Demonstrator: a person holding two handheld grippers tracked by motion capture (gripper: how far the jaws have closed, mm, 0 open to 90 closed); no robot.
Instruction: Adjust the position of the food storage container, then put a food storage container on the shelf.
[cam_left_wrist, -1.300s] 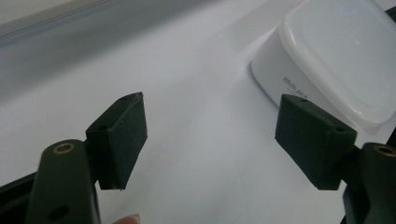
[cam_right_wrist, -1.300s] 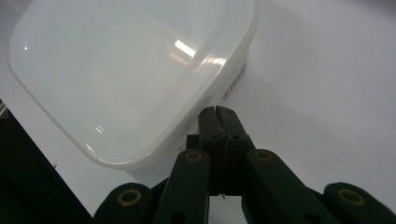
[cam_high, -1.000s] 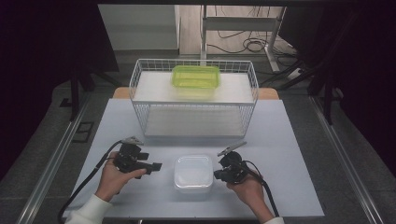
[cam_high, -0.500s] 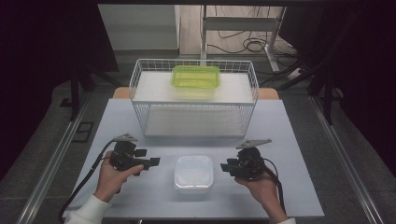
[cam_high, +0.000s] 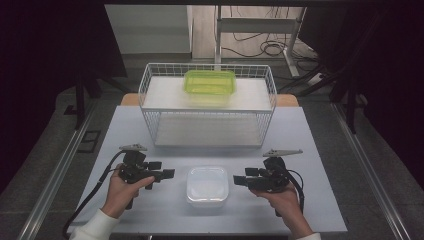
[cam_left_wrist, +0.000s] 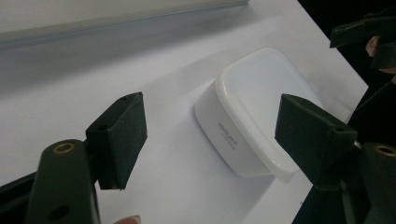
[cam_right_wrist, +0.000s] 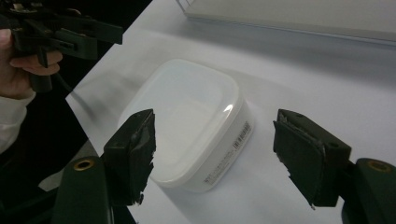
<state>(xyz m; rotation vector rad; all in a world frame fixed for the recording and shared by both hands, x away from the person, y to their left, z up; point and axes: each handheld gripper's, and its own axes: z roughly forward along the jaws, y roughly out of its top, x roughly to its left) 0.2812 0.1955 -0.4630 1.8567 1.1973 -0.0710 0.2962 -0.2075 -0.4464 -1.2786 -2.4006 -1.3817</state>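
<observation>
A white lidded plastic container (cam_high: 207, 186) sits on the table near the front edge, between my two grippers. My left gripper (cam_high: 170, 173) is a short way to its left, jaws open and pointing at it. My right gripper (cam_high: 237, 180) stands open just off its right side, apart from it. In the left gripper view the container (cam_left_wrist: 254, 112) lies beyond the open left gripper (cam_left_wrist: 217, 135). The right gripper view has the container (cam_right_wrist: 191, 116) in front of the wide-open right gripper (cam_right_wrist: 215, 149). Nothing is held.
A white wire rack (cam_high: 207, 107) stands at the back of the table, with a green translucent container (cam_high: 210, 82) on its top shelf. The pale table (cam_high: 310, 135) has bare surface on both sides. Cables trail from each gripper toward the front edge.
My right gripper has shifted a little to the right and turned so that its jaws point left at the white container. The left gripper has barely moved.
</observation>
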